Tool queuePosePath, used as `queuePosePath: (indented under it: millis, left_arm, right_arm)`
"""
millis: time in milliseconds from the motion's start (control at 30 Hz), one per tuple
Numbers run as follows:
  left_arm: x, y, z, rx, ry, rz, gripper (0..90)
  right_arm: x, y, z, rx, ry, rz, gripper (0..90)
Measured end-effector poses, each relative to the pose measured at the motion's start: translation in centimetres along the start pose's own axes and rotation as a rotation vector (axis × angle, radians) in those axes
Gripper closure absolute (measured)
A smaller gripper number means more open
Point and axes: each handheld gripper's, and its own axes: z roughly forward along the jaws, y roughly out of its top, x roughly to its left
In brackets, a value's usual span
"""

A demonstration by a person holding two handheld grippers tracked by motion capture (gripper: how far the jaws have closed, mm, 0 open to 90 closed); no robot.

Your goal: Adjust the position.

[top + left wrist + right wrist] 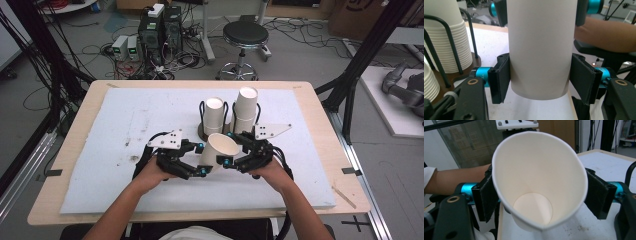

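Pinching one white paper cup (220,149) between them, the left tool (200,167) and right tool (231,161) hold it tilted above the surface (115,150), near the stacked cups (245,107).

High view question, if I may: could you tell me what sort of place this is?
Probably a lab or workshop: computer towers with tangled cables stand on the floor beyond the table, beside a black stool.

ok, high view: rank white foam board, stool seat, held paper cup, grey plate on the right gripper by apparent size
1. white foam board, largest by far.
2. stool seat.
3. held paper cup, between both grippers.
4. grey plate.
The stool stands farther from the camera, and cup and plate look close in size, so the 2-4 order is unsure.
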Motion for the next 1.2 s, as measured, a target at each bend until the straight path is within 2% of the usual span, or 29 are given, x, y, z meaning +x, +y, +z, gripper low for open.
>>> queuePosePath:
  millis: [67,167,267,333,400,433,467,500,567,700,733,800,833,900,1033,1133,1200]
  left_arm:
    - [0.1,-0.1,0.0,0.005,0.004,-0.005,36.3]
    - [0.0,-0.1,0.1,0.015,0.009,0.004,36.2]
    - [-0.1,-0.1,0.5,0.029,0.028,0.001,34.1]
    - [-0.2,-0.1,0.8,0.04,0.04,-0.005,27.2]
    - [-0.3,-0.1,0.8,0.043,0.033,0.006,28.5]
    - [-0.3,-0.1,0.8,0.046,0.029,0.016,34.3]
    - [-0.3,-0.1,0.8,0.049,0.028,0.017,36.0]
    - [-0.3,-0.1,0.8,0.051,0.026,0.019,36.1]
    - [-0.3,-0.1,0.7,0.048,0.02,0.02,36.1]
    - [-0.3,-0.1,0.6,0.043,0.023,0.018,35.9]
    - [-0.2,-0.1,0.5,0.043,0.023,0.022,35.9]
    - [-0.2,-0.1,0.5,0.04,0.025,0.01,35.9]
    - [-0.1,-0.1,0.5,0.039,0.022,0.012,36.2]
    - [-0.2,-0.1,0.5,0.04,0.021,0.009,36.3]
    - [-0.3,-0.2,0.7,0.049,0.031,0.009,35.8]
    - [-0.3,-0.1,1.0,0.046,0.042,0.006,26.9]
    - [-0.4,-0.1,1.0,0.053,0.036,0.015,29.2]
  right_arm:
    - [0.0,0.0,-0.1,-0.006,0.004,-0.015,31.8]
    - [0.0,0.1,-0.2,-0.005,0.012,-0.036,36.4]
    - [0.1,0.1,-0.2,0.006,0.009,-0.046,37.3]
    - [0.1,0.1,-0.1,0.016,0.0,-0.05,37.6]
    - [0.1,0.0,0.0,0.029,-0.001,-0.054,37.9]
    - [0.1,0.0,0.1,0.031,0.0,-0.055,38.0]
    - [0.2,0.0,0.1,0.034,0.009,-0.052,38.4]
    - [0.2,0.1,0.2,0.035,0.004,-0.061,38.2]
    - [0.2,0.1,0.2,0.038,0.011,-0.049,35.0]
    - [0.2,0.1,0.2,0.0,0.002,-0.017,21.4]
    - [0.2,0.1,0.2,-0.008,0.001,-0.01,21.6]
    - [0.0,0.1,0.0,-0.018,0.013,0.004,25.9]
    - [0.0,0.2,-0.1,-0.019,0.02,-0.004,30.8]
    - [0.1,0.2,-0.1,-0.018,0.018,-0.025,33.4]
    - [0.2,0.2,-0.1,-0.007,0.01,-0.05,37.0]
    - [0.3,0.2,-0.1,0.021,-0.005,-0.062,38.2]
    - [0.4,0.2,0.2,0.036,-0.004,-0.068,39.0]
